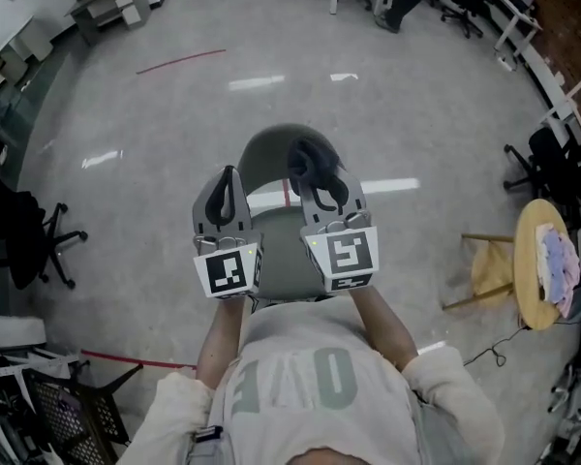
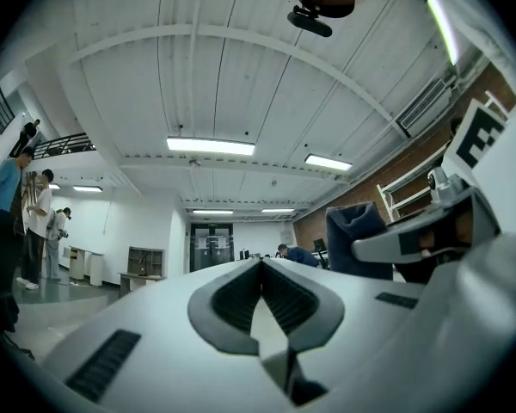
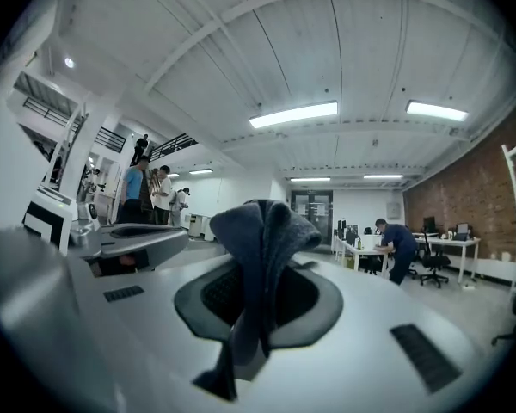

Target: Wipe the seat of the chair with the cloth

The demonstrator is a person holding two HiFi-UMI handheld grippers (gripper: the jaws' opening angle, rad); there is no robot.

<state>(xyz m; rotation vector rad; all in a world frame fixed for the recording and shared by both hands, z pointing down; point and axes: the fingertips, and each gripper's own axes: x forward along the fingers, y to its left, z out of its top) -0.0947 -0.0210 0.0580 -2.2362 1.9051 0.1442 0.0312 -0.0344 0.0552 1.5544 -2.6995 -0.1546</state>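
Cloth (image 3: 260, 231) pinched in right claw (image 1: 321, 184); left claw (image 2: 260, 269) closed.

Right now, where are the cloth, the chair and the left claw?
cloth (image 3: 262, 226), right gripper view, its bunched top.
chair (image 1: 283, 260), head view, bare seat.
left claw (image 2: 261, 263), left gripper view, where tips meet.

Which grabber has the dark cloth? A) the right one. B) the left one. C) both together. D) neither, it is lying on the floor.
A: the cloth is pinched between the jaws of the right gripper and bunches up above them, while the left gripper has its jaws together with nothing between them.
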